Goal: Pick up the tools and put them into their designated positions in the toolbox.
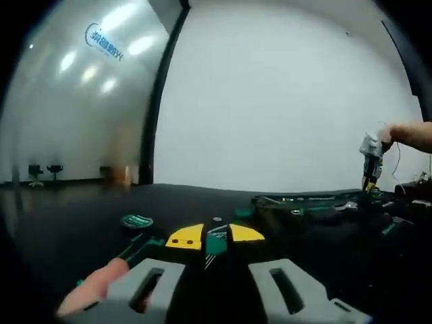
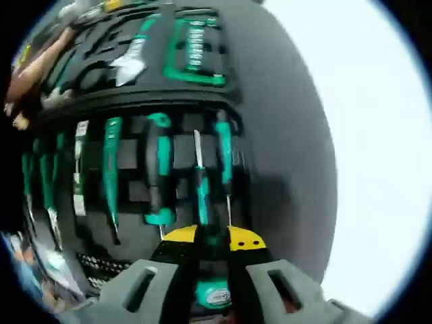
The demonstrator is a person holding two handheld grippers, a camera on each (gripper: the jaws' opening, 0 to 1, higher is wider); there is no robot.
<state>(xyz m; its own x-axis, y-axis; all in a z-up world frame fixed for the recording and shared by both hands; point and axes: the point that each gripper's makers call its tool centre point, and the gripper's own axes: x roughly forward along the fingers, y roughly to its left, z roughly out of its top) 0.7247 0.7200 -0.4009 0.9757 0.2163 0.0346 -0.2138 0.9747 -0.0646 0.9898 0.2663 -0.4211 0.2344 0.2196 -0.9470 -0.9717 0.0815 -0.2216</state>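
Left gripper (image 1: 216,270) low over dark worktop (image 1: 81,216), fingers spread, nothing between; loose green-handled tool (image 1: 135,246) lies just ahead, likely next pick. Toolbox (image 1: 317,209) sits at right. Right gripper (image 2: 214,280) hovers over toolbox tray (image 2: 88,196), fingers pinching green screwdriver (image 2: 202,196), lining it up with slot. White wall (image 1: 283,94) behind.

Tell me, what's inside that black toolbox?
The toolbox holds green-handled screwdrivers in slots, a wrench and a bit rack. The right gripper covers the nearest slots.
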